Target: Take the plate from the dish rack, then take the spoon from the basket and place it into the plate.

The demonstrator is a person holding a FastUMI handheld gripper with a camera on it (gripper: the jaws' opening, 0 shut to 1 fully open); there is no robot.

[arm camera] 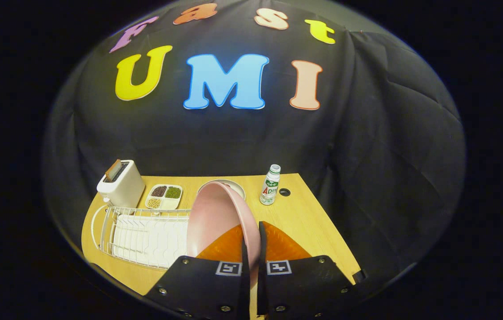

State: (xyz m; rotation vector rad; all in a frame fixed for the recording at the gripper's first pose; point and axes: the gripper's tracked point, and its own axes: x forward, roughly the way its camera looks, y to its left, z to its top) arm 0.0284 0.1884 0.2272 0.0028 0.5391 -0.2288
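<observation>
- Holding the pink plate (216,213) on edge, my gripper (251,249) has its fingers nearly closed, both pressing the rim between them.
- I see the plate tilted and lifted above the table (313,222), just right of the white dish rack (145,235), which lies at ten o'clock from the fingers.
- Something orange (278,244) sits under the plate, just ahead of the fingers; I cannot tell whether it is the basket, and I can make out no spoon.
- I judge step one in hand: plate taken, not yet set down.
- Next I need a bare patch of table, a flat release, then the spoon.
- A toaster (120,184), a divided tray (164,196) and a bottle (270,185) stand beyond.
</observation>
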